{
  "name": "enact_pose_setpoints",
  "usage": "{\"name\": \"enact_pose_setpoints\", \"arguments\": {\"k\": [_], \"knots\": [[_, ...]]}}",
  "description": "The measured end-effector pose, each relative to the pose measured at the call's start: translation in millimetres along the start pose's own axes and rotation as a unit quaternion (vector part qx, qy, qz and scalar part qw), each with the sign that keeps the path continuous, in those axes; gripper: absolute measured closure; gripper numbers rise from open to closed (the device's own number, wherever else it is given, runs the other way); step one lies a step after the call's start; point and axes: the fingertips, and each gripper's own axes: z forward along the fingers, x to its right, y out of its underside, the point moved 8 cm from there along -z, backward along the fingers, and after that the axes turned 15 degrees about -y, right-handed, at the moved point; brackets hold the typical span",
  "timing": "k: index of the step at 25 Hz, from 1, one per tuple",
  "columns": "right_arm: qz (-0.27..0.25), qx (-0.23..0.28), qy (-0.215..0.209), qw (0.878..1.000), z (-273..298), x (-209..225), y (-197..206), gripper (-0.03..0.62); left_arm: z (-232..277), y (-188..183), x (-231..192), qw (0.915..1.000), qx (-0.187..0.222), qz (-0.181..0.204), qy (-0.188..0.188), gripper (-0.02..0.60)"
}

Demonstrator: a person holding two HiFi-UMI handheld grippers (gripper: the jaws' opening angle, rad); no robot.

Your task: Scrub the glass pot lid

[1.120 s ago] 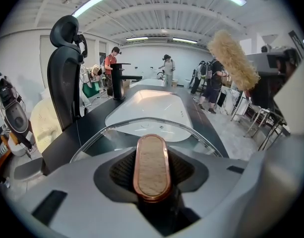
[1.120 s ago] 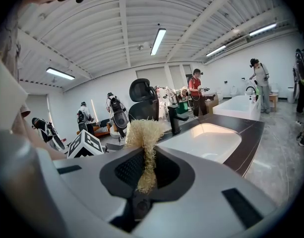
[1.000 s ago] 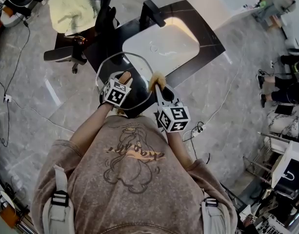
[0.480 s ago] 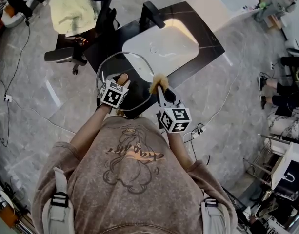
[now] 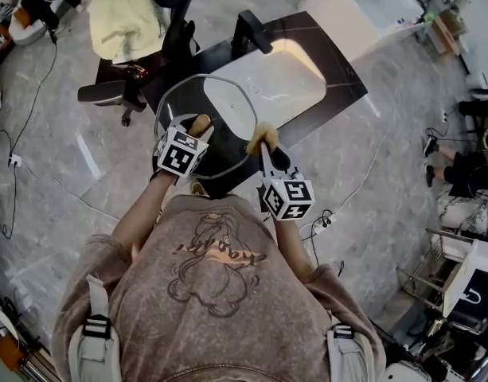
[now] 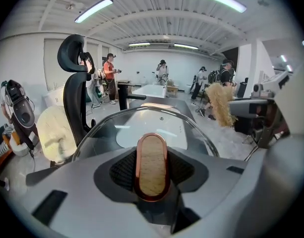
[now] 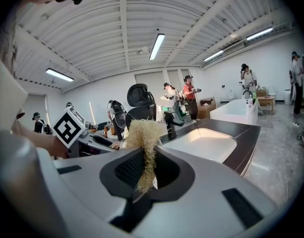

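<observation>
1. The glass lid (image 5: 220, 102) is held in the air above the near left corner of the dark counter (image 5: 343, 74). In the head view its clear pane overlaps the near left edge of the white basin (image 5: 283, 78).
2. The lid's wooden handle (image 6: 152, 165) stands on edge between the jaws of the left gripper (image 6: 152, 182), which are clenched on it. The glass spreads away from the gripper towards the basin.
3. The right gripper (image 7: 144, 175) is clamped on a straw-coloured scrubber (image 7: 143, 138), whose tuft sticks out past the jaws.
4. In the head view the scrubber (image 5: 259, 135) sits just beside the lid's right rim. Whether it touches the glass cannot be told.
5. The two grippers are near each other over the counter's near edge, the left gripper (image 5: 197, 131) at the handle and the right gripper (image 5: 264, 146) to its right.
6. A black tap (image 5: 250, 24) rises at the counter's far left edge.
7. Left of the counter stands a black chair (image 5: 108, 90) with a pale yellow cloth (image 5: 120, 18) on it.
</observation>
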Motion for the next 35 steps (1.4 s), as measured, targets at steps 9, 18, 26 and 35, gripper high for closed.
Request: {"name": "enact_pose_setpoints", "arguments": {"k": [9, 18, 26, 35], "knots": [[0.004, 0.037, 0.049, 0.998, -31.7, 25.0, -19.0, 0.553, -24.1, -20.4, -21.2, 0.9761, 0.027, -0.176, 0.124, 0.403], [0.001, 0.030, 0.029, 0.999, -26.3, 15.9, -15.9, 0.553, -41.0, -31.7, -19.0, 0.9108, 0.057, -0.301, 0.277, 0.403], [-0.007, 0.033, 0.002, 0.999, -19.1, 2.2, -20.9, 0.553, -48.5, -28.1, -0.6, 0.8277, 0.045, -0.398, 0.393, 0.402], [-0.009, 0.028, -0.005, 1.000, -18.5, -3.0, -19.5, 0.552, -51.1, -20.8, 6.5, 0.7584, 0.043, -0.477, 0.442, 0.402]]}}
